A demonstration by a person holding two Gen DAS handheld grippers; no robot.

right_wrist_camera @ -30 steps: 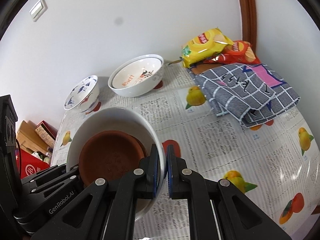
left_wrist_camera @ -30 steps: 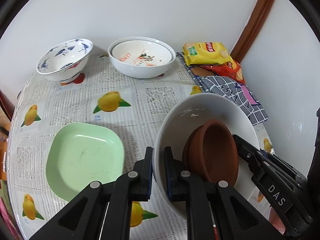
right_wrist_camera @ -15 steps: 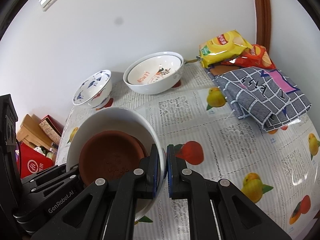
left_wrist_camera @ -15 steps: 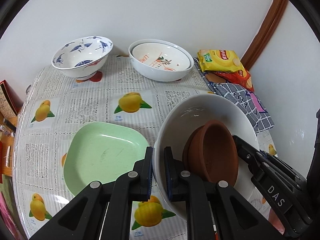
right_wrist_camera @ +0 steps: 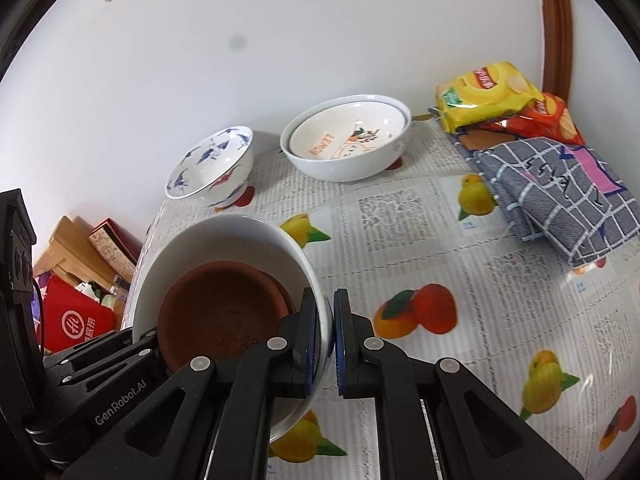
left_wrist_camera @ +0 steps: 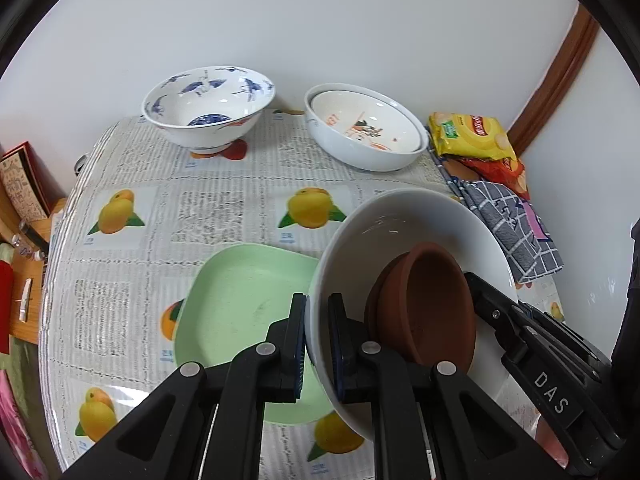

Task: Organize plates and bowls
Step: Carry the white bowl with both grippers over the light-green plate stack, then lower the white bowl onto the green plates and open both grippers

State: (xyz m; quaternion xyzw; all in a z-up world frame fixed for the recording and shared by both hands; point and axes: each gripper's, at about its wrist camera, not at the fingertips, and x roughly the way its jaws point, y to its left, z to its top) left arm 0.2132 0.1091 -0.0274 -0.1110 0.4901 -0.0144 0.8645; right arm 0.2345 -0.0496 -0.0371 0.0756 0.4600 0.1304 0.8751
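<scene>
Both grippers hold one large white bowl point(left_wrist_camera: 416, 216) by its rim, above the table. My left gripper point(left_wrist_camera: 318, 316) is shut on its left rim; my right gripper point(right_wrist_camera: 326, 312) is shut on its right rim. Two stacked brown clay dishes point(left_wrist_camera: 428, 300) lie tilted inside it; they also show in the right wrist view point(right_wrist_camera: 220, 312), inside the white bowl point(right_wrist_camera: 224, 232). A green square plate point(left_wrist_camera: 240, 304) lies on the table just left of and below the held bowl.
A blue-patterned bowl point(left_wrist_camera: 208, 104) and two nested white bowls point(left_wrist_camera: 364, 132) stand at the back by the wall. Snack bags point(left_wrist_camera: 472, 136) and a folded checked cloth point(left_wrist_camera: 512, 228) lie at the right. Boxes point(right_wrist_camera: 80, 280) sit beyond the table's left edge.
Both grippers have carried the white bowl leftward and forward; it now overlaps the green plate's right edge. The back bowls appear nearer.
</scene>
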